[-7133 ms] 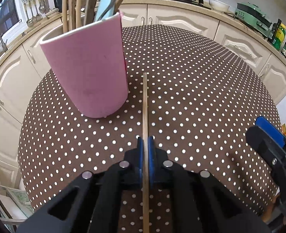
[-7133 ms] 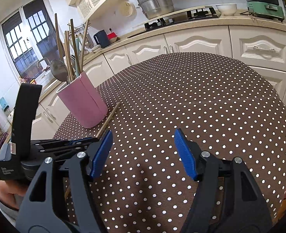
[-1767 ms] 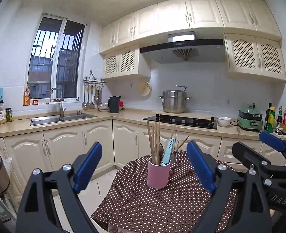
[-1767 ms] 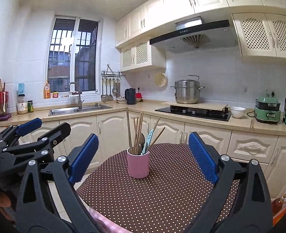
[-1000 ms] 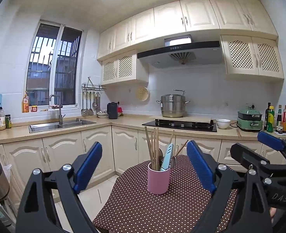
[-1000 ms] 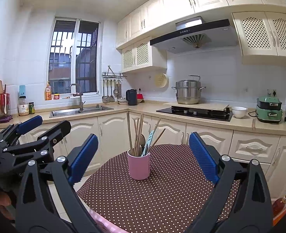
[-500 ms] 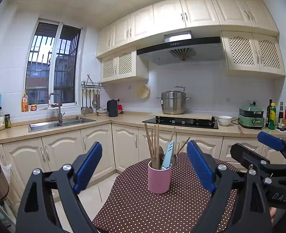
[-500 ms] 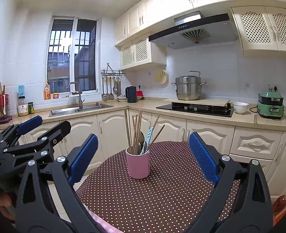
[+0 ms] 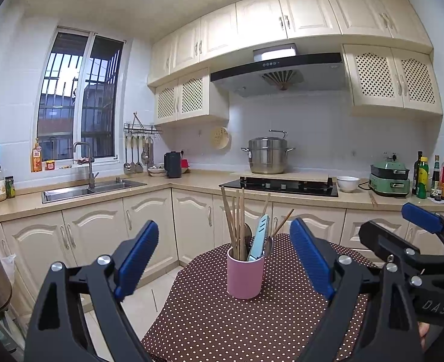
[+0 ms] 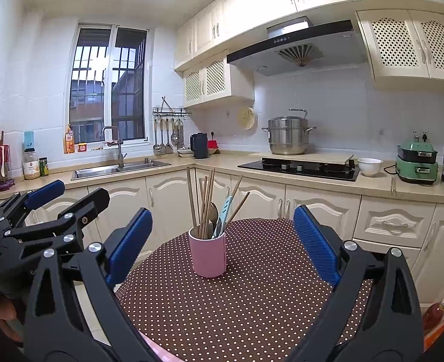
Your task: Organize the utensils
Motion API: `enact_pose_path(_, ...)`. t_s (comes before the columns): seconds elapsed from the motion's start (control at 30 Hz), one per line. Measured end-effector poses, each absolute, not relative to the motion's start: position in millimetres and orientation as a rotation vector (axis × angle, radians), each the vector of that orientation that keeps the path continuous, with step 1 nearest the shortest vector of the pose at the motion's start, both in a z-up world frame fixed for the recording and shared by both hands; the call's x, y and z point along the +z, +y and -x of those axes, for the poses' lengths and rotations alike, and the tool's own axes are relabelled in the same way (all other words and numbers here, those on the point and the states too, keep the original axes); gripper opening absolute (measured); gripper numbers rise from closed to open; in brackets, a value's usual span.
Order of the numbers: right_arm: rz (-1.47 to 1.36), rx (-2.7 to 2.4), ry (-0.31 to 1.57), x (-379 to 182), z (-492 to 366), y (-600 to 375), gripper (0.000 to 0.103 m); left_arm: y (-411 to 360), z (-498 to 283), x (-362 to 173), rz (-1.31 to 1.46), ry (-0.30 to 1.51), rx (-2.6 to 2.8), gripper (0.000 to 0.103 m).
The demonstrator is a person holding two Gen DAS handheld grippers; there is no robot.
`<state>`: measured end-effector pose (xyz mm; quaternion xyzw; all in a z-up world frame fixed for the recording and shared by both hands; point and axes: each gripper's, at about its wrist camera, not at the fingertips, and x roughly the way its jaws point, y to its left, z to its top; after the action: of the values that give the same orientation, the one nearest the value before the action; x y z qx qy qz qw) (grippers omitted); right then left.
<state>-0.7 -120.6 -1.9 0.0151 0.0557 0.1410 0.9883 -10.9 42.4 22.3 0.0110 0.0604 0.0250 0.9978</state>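
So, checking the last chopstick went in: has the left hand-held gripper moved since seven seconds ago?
Yes. The left hand-held gripper has pulled back and up from the pink cup, which now sits small and far off, jaws open and empty.

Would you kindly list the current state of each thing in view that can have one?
Left hand-held gripper: open, empty, held back from the table.
Right hand-held gripper: open, empty, held back from the table.
Pink utensil cup: upright on the dotted tablecloth, holding utensils.
Chopsticks: standing in the cup.
Light blue utensil: leaning in the cup.
Steel pot: lid on.
Upper cabinets: doors closed.
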Motion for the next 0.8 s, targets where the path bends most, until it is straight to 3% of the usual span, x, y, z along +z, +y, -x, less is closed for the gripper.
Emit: enact_pose_path(0.8, -0.041, 0.284, 0.134, -9.7, -7.2, -120.7, 0.093, 44.0, 4.9, 14.5, -0.028, 0.135, 0.059, 0.087)
